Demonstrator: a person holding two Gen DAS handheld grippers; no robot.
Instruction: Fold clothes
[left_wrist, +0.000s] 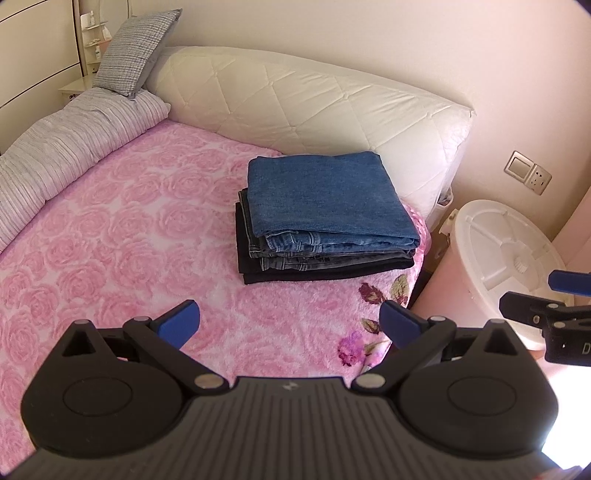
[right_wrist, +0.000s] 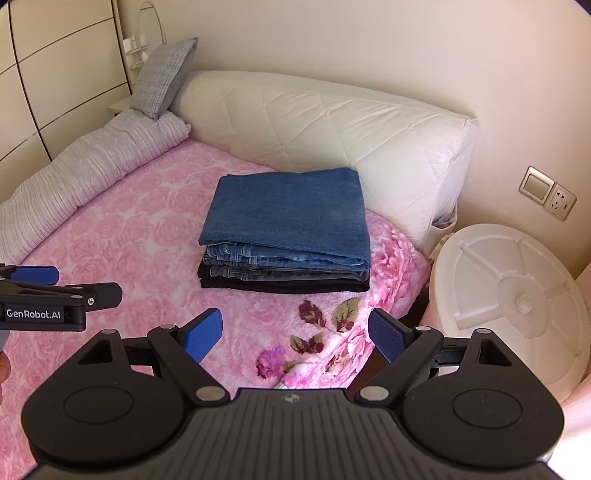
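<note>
The left gripper (left_wrist: 290, 323) is seen at the bottom of its frame with the jaws spread wide and nothing held between them; the right gripper (right_wrist: 295, 334) is likewise spread wide and empty at the bottom of its own frame. Both are held low over the pink blanket (left_wrist: 110, 221), short of the clothes and touching no cloth. Just beyond them, at the centre of each frame, a stack (left_wrist: 325, 218) of folded jeans is found on the blanket, near the white headboard cushion (left_wrist: 314, 107) and close to the bed edge at the right, where a white tub (right_wrist: 513, 295) is seen. The top pair (right_wrist: 288, 210) is laid flat and square, its open, layered edges turned toward the grippers and its closed fold away toward the cushion; the long axis of the stack is judged to run from left to right across the frame, though only slightly. No unfolded garment is shown. The scene is judged to fit either a finished pile or a pause before another garment is fetched, so no particular move can be settled.
</note>
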